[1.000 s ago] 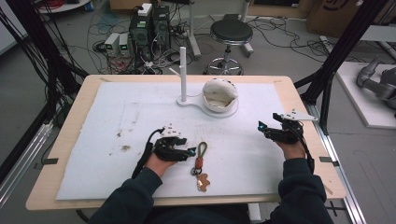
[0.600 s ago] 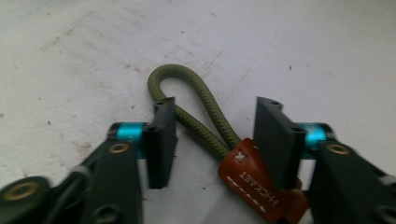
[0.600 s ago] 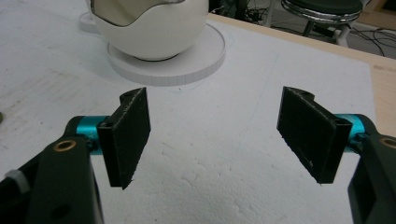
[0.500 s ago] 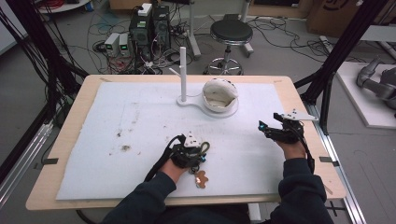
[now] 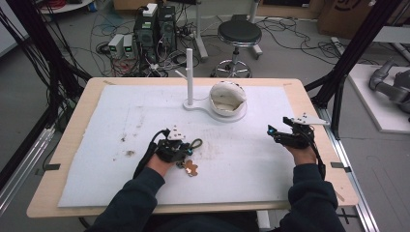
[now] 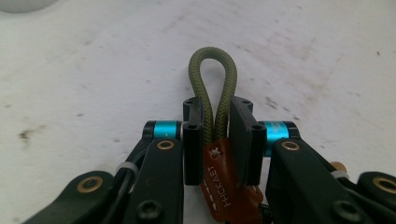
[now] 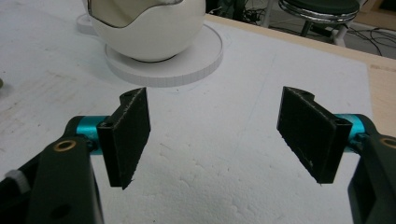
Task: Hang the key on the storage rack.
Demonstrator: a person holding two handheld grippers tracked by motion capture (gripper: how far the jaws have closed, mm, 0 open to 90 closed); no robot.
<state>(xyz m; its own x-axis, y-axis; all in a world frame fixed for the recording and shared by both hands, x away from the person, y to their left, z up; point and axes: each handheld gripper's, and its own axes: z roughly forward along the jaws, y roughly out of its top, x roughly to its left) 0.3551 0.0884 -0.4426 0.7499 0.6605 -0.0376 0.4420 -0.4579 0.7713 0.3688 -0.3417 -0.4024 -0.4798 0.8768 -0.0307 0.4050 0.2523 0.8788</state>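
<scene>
left gripper (image 6: 217,140): jaws just closed, clamped on olive cord loop (image 6: 213,88) of keychain | loop projected straight ahead past the pads, leather tag (image 6: 224,186) trailing back, long axis along the jaws | right gripper (image 7: 217,135): jaws apart, nothing held, well apart from keychain | white peg stand (image 5: 189,77) ahead.

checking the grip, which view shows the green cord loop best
The left gripper view: the green cord loop sits close up, pinched between the fingers. The high view shows it small; the right gripper view adds nothing.

Olive cord loop (image 6: 212,88), brown leather tab (image 6: 223,186), flat on white mat.
</scene>
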